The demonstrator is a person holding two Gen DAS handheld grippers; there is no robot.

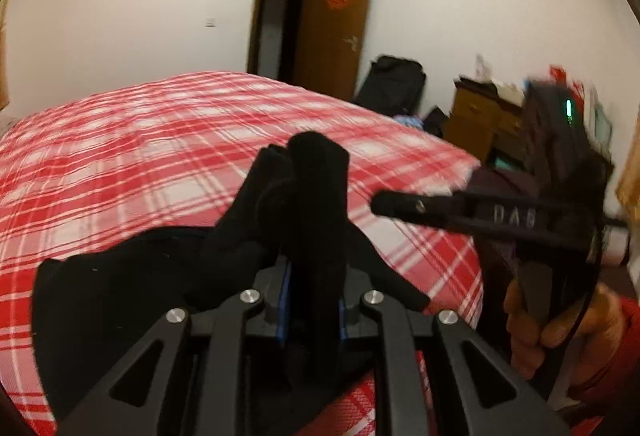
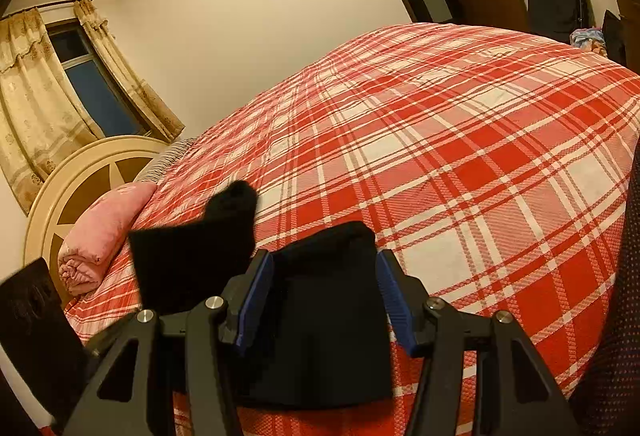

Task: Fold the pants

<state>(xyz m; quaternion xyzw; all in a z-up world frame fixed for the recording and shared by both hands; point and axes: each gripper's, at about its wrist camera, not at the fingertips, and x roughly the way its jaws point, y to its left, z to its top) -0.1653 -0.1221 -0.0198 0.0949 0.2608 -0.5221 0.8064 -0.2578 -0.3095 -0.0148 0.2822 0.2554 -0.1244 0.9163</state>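
Now your left tongs [image 1: 310, 276] are clamped on a bunched fold of the black pants [image 1: 120, 296], which hang down onto the red plaid bed [image 1: 140, 139]. Your right tongs [image 2: 324, 296] stand apart, with a wide band of the pants [image 2: 328, 316] between their blue pads [image 2: 252, 300], above the bed [image 2: 480, 155].

We see black pants [image 2: 332, 316] on a bedspread [image 2: 460, 139] checked in red, pink and white. Our gripper pads [image 2: 250, 306] are blue. At far left hang beige patterned curtains [image 2: 28, 107]; nearer, a pink pillow [image 2: 104, 228].
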